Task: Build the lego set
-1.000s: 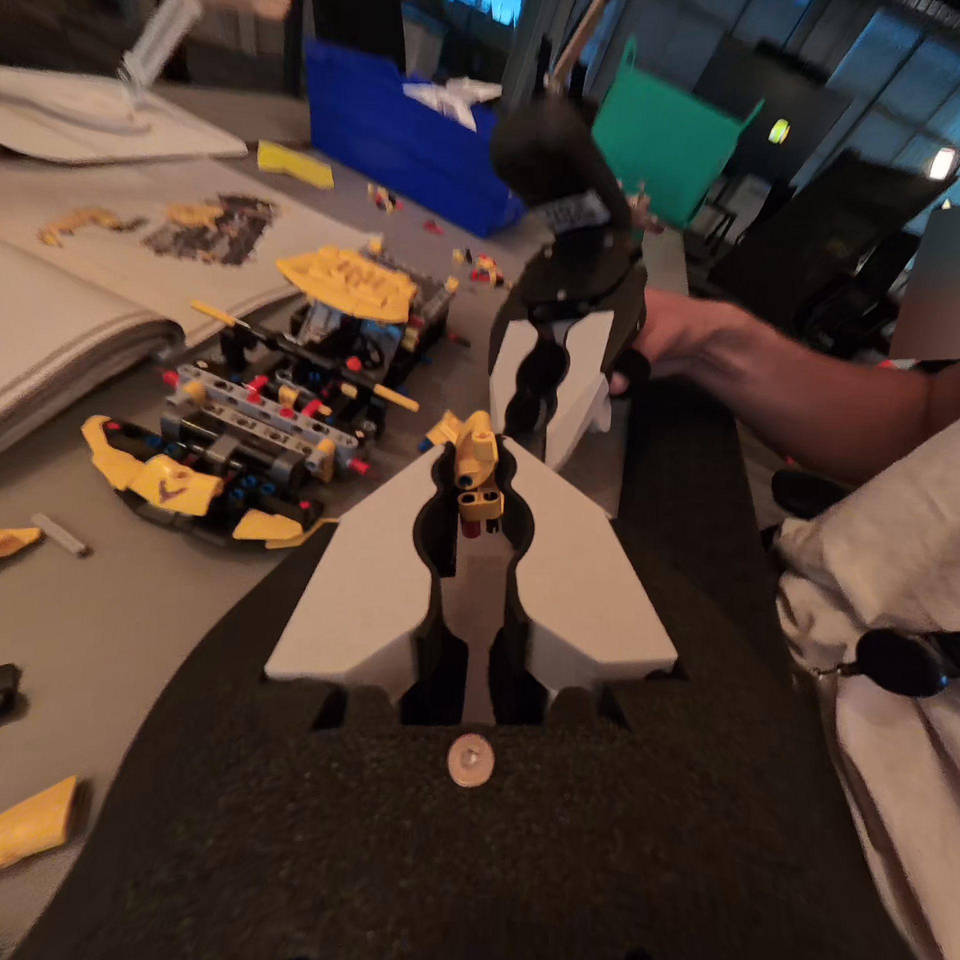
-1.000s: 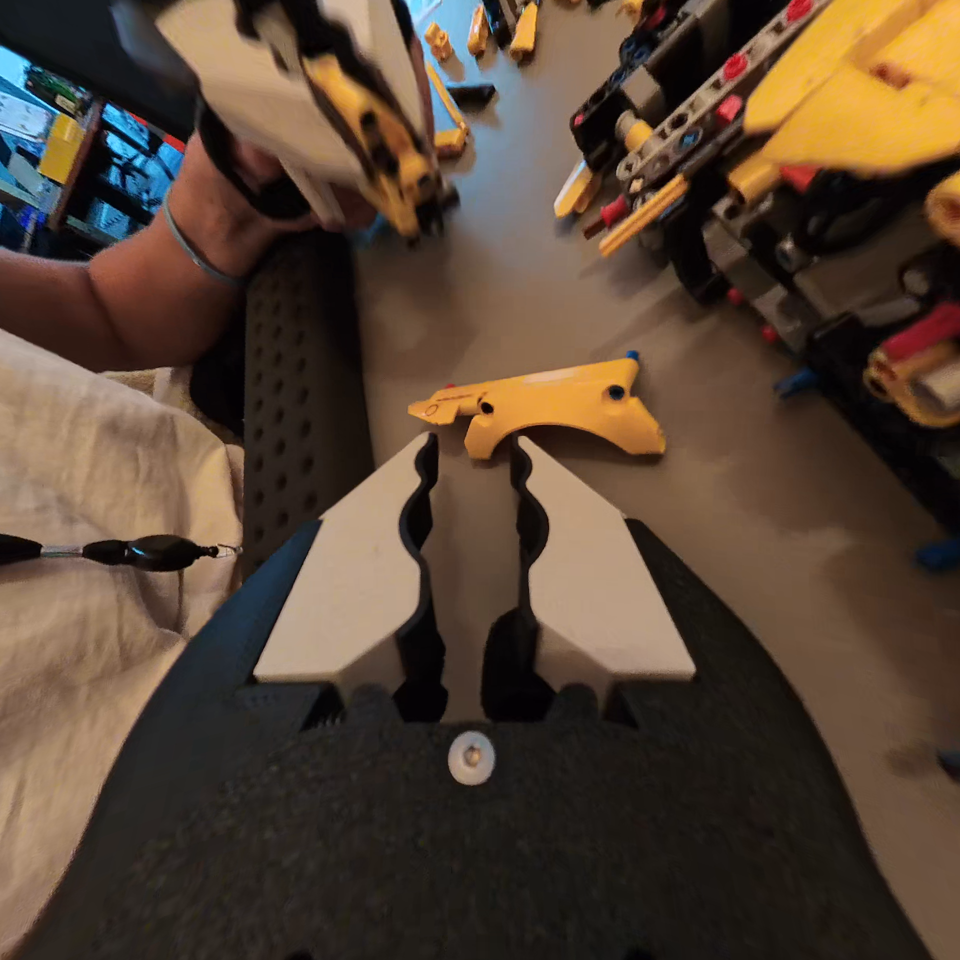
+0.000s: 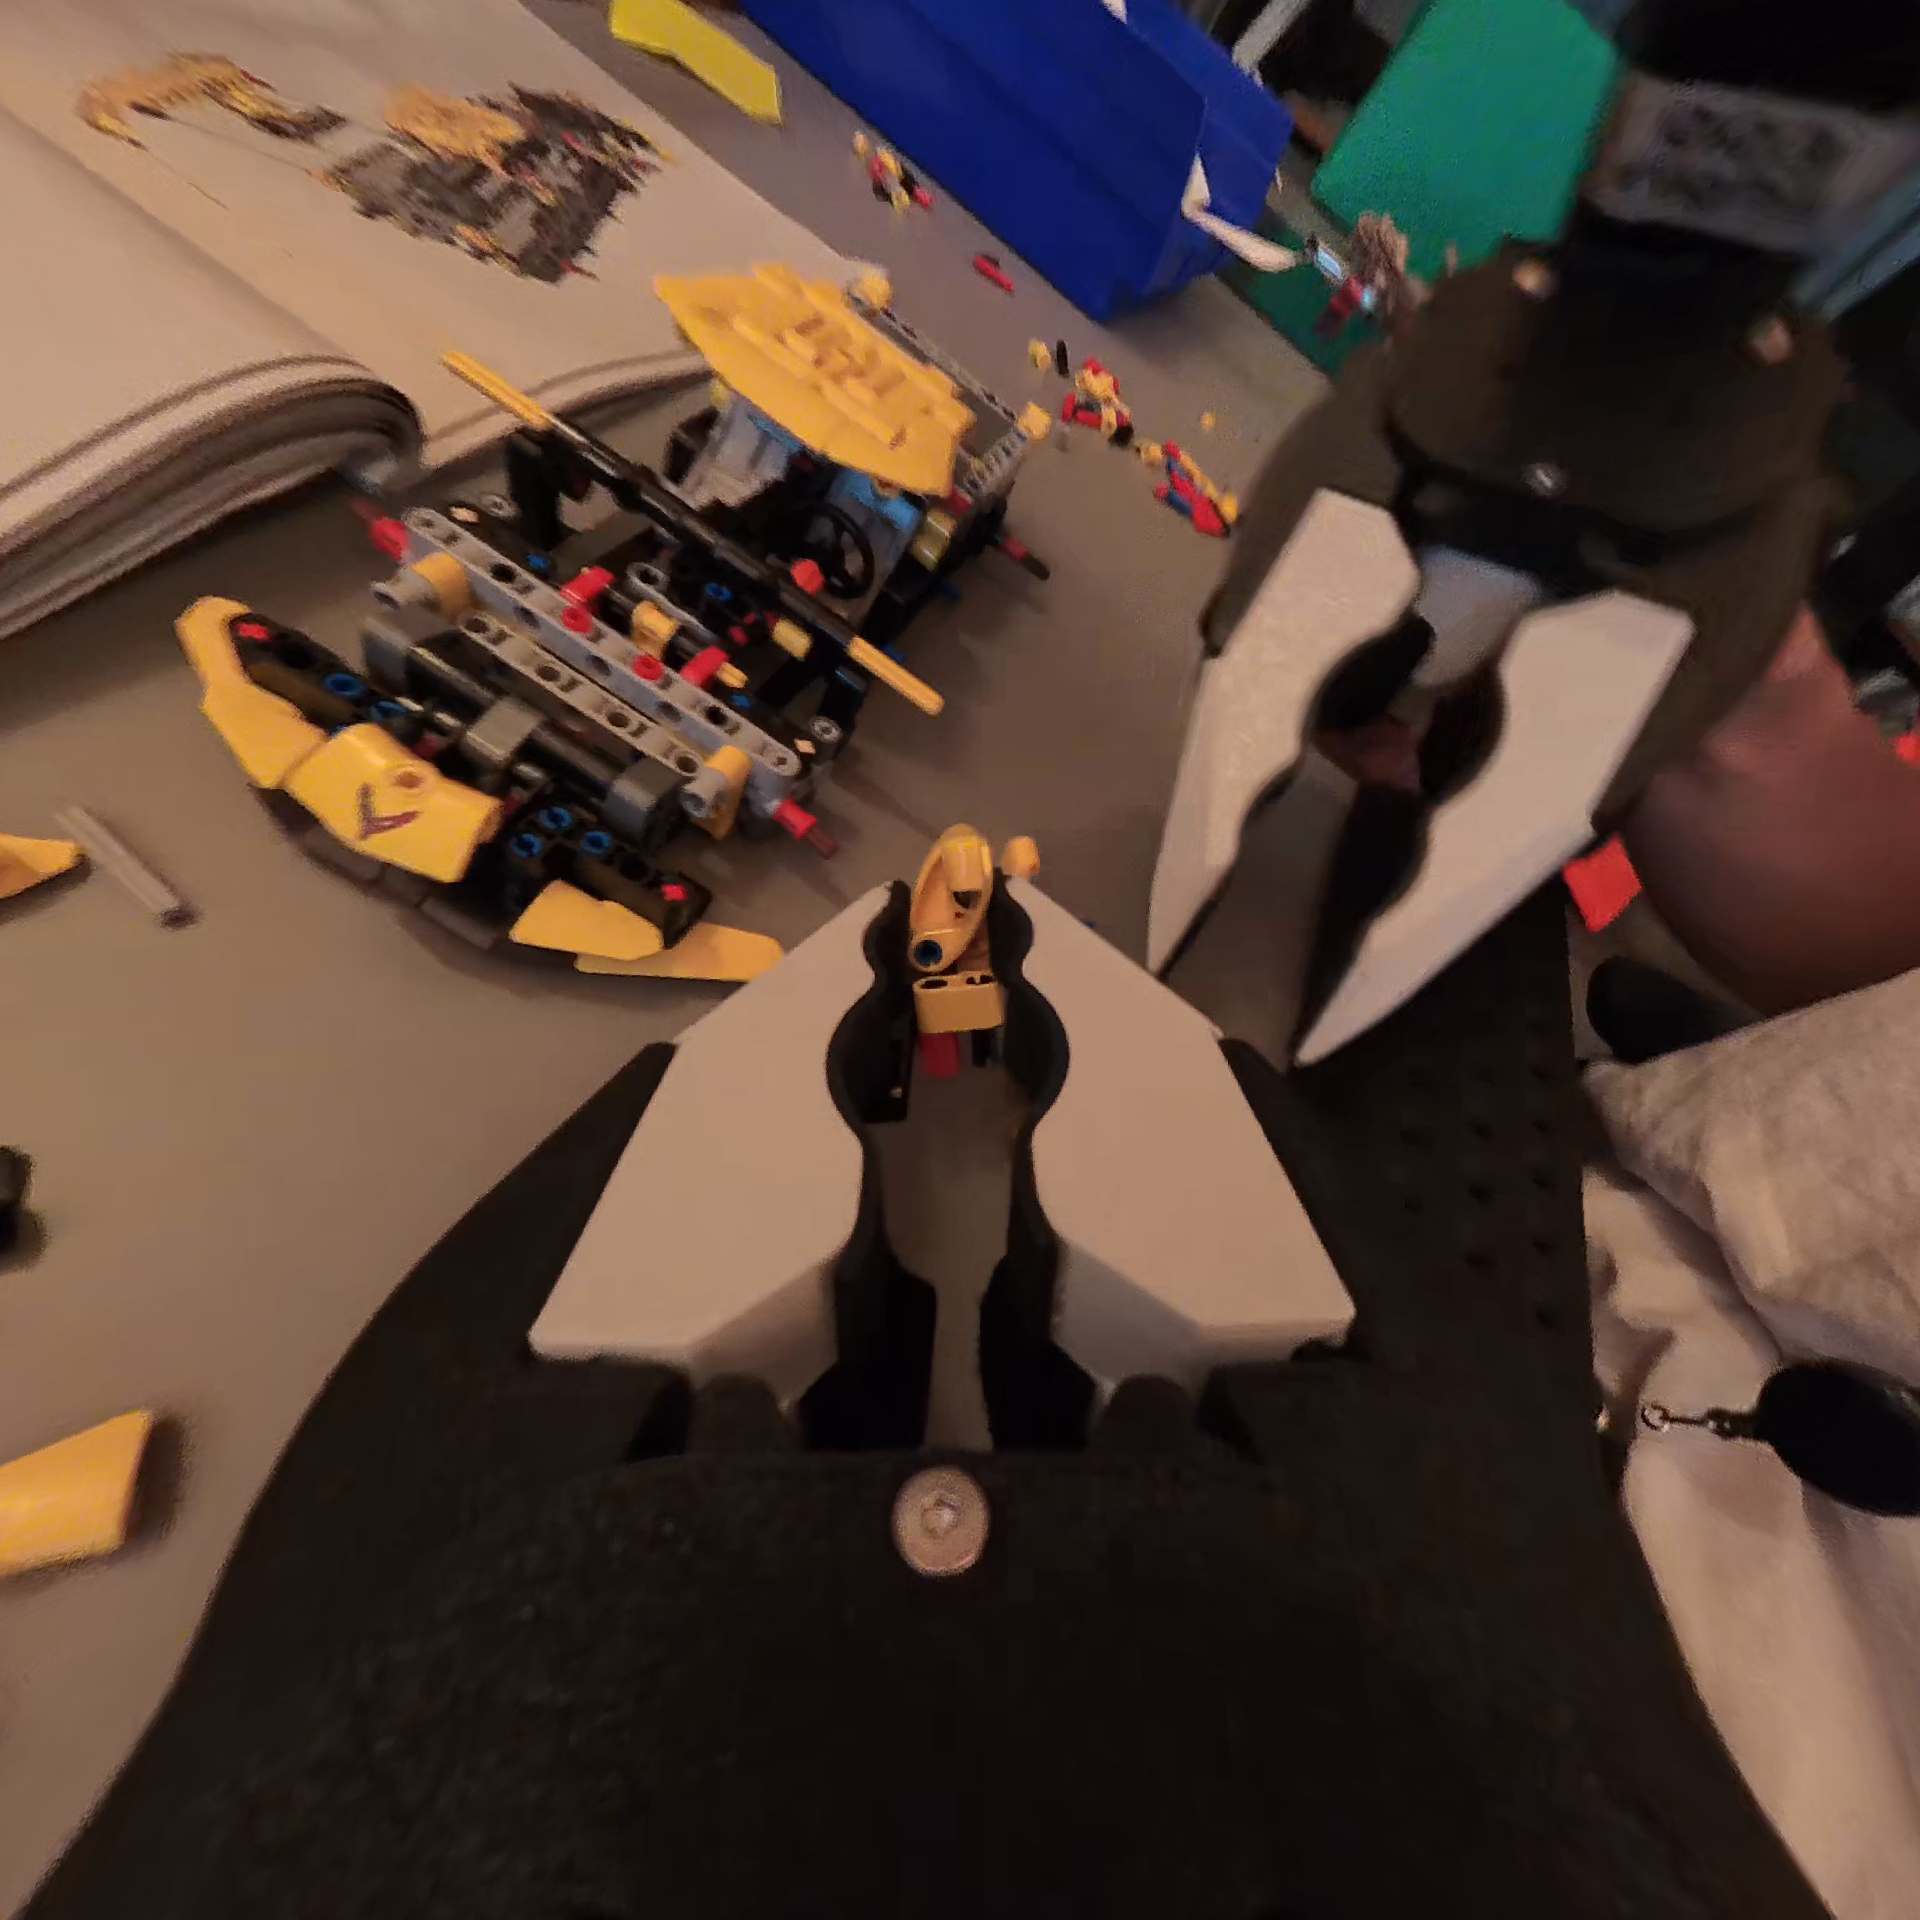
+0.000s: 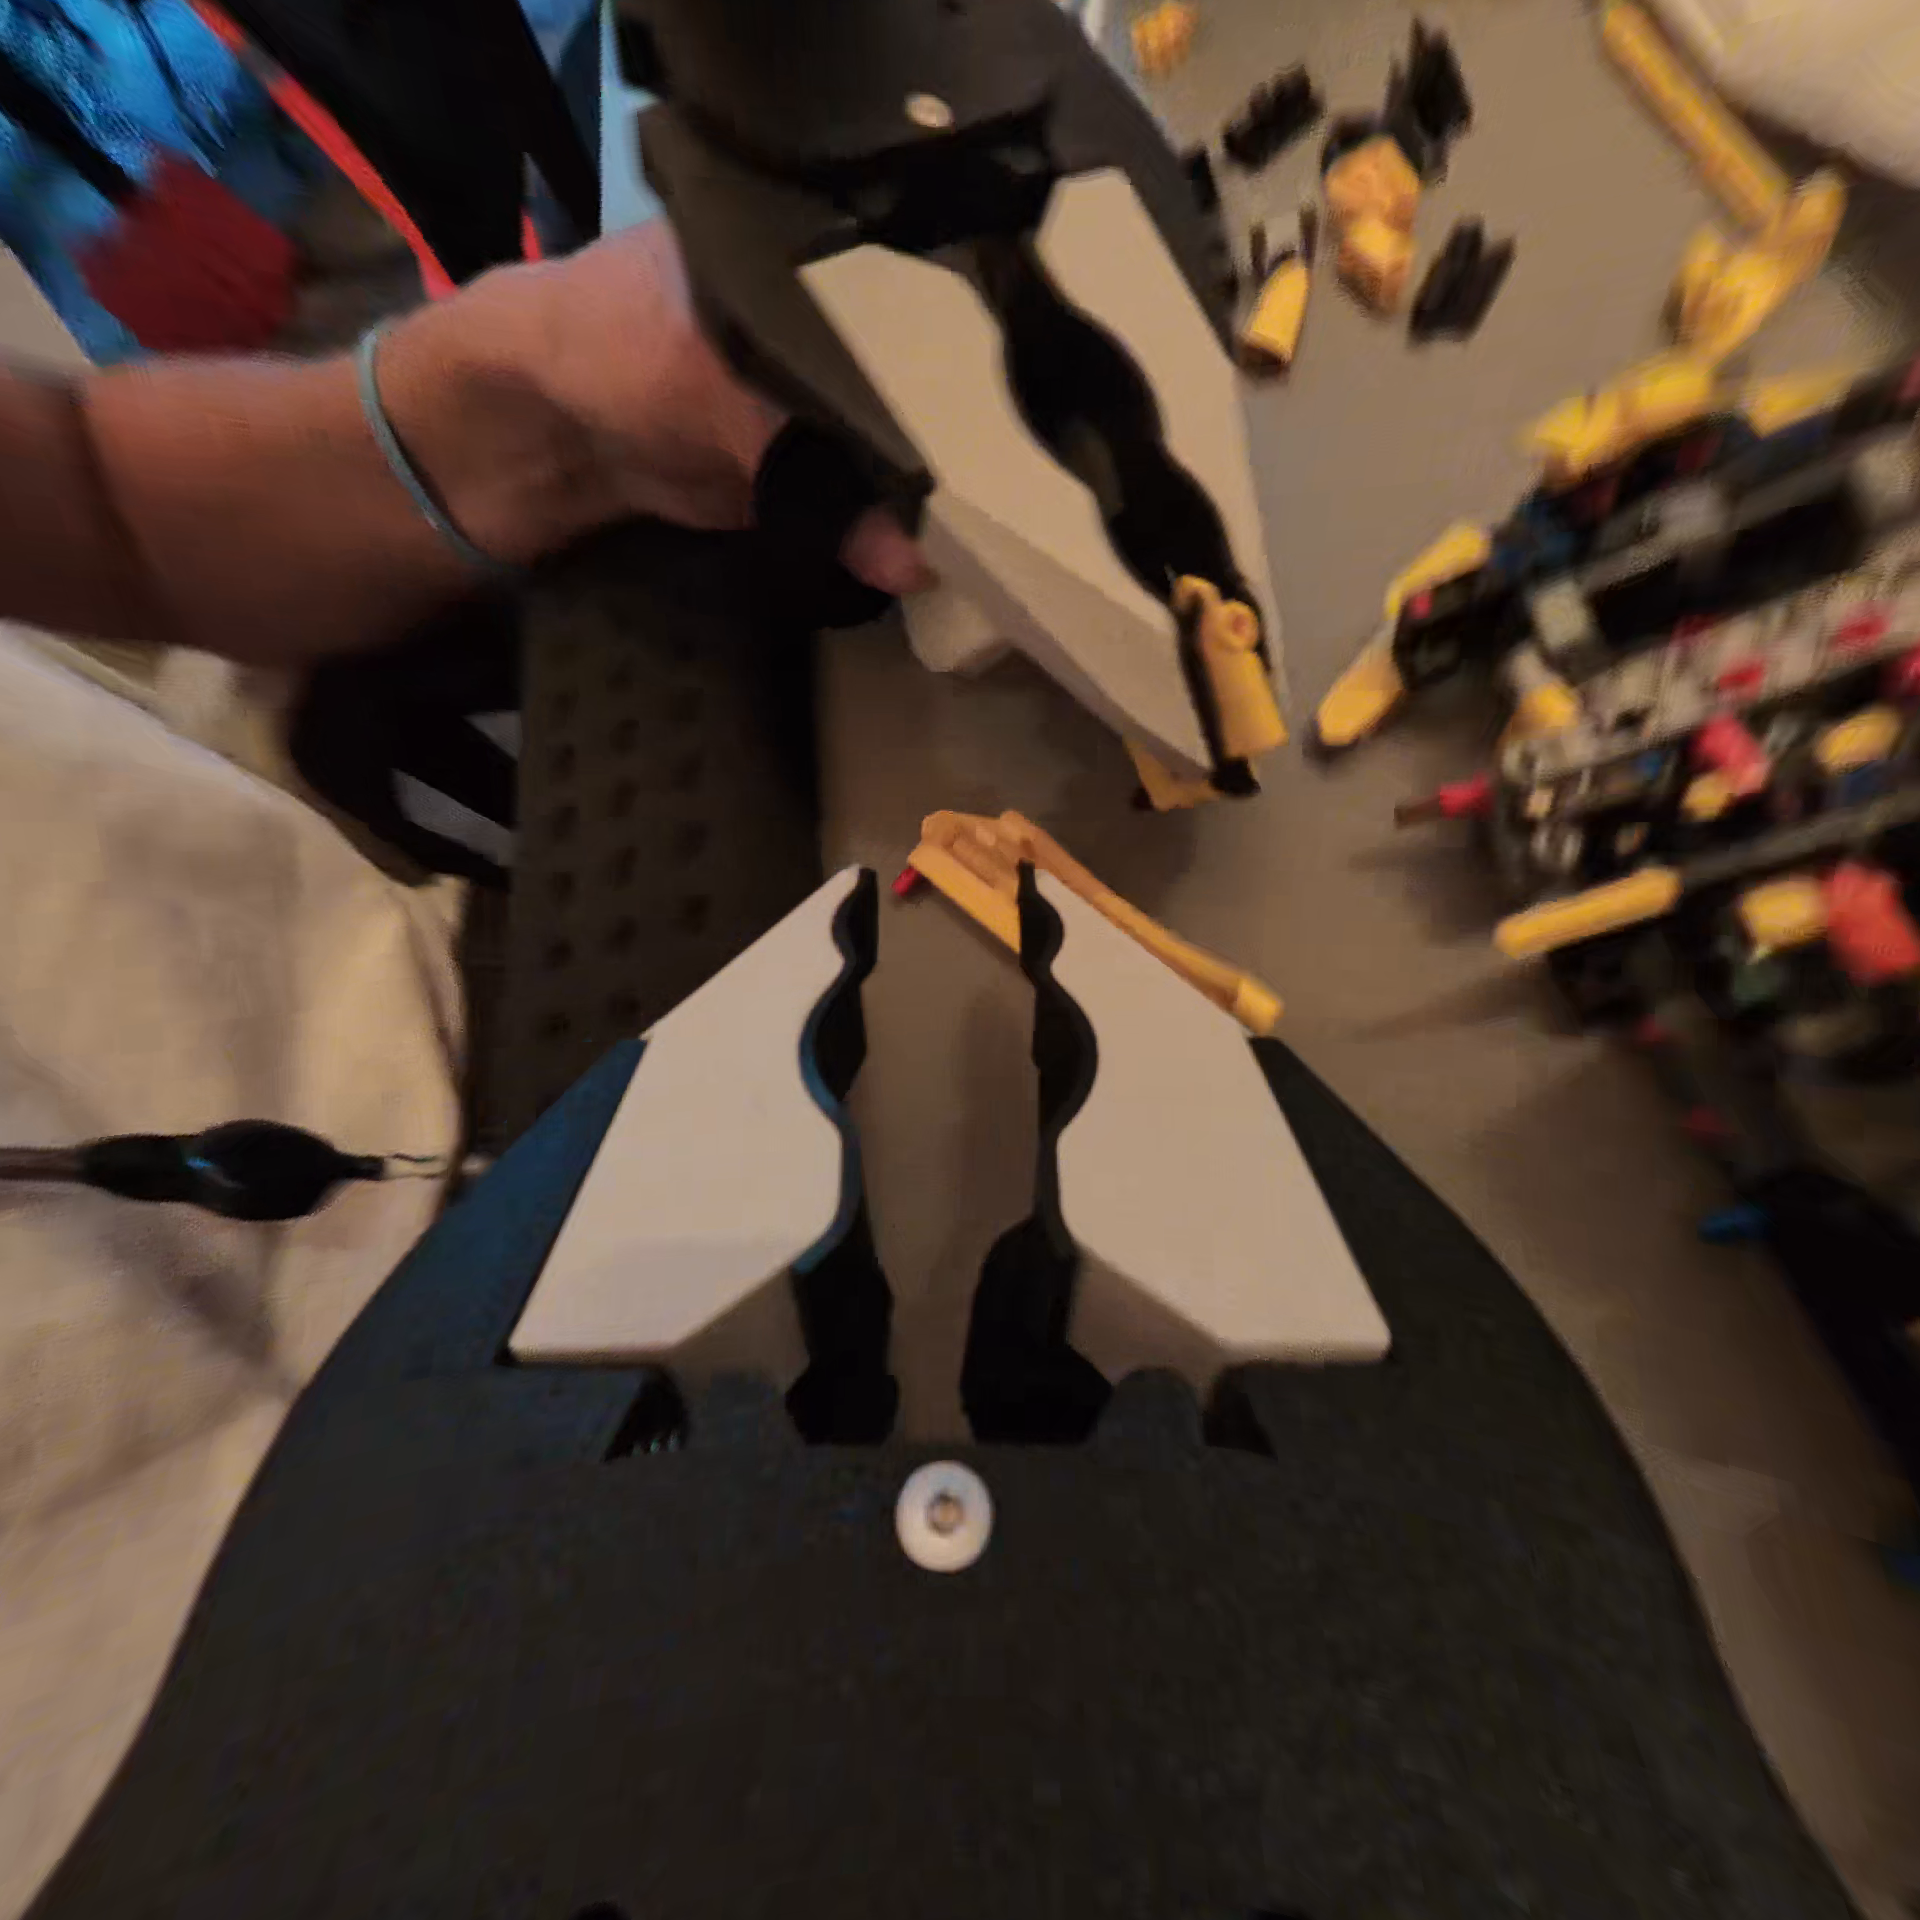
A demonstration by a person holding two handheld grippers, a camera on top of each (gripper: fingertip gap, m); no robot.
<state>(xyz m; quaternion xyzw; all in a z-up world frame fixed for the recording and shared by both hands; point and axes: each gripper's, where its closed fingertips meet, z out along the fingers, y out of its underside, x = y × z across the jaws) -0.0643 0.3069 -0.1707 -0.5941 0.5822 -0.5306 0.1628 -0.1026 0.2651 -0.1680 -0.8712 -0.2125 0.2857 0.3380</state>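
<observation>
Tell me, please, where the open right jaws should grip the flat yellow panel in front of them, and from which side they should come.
Probably the narrow end of the flat yellow panel, which lies just beyond the tips of the right gripper. Come straight forward and low over the table: the panel lies flat and its long arm runs off rightward, so only that end fits between the jaws.

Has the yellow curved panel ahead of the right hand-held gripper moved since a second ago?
Yes. Against the grey table, the yellow curved panel has tipped from lying flat to slanting edge-up, at the right hand-held gripper's right fingertip.

grey tabletop (image 3: 156, 1143) | blue bin (image 3: 1039, 135) | green bin (image 3: 1475, 135) | dim warm light
</observation>
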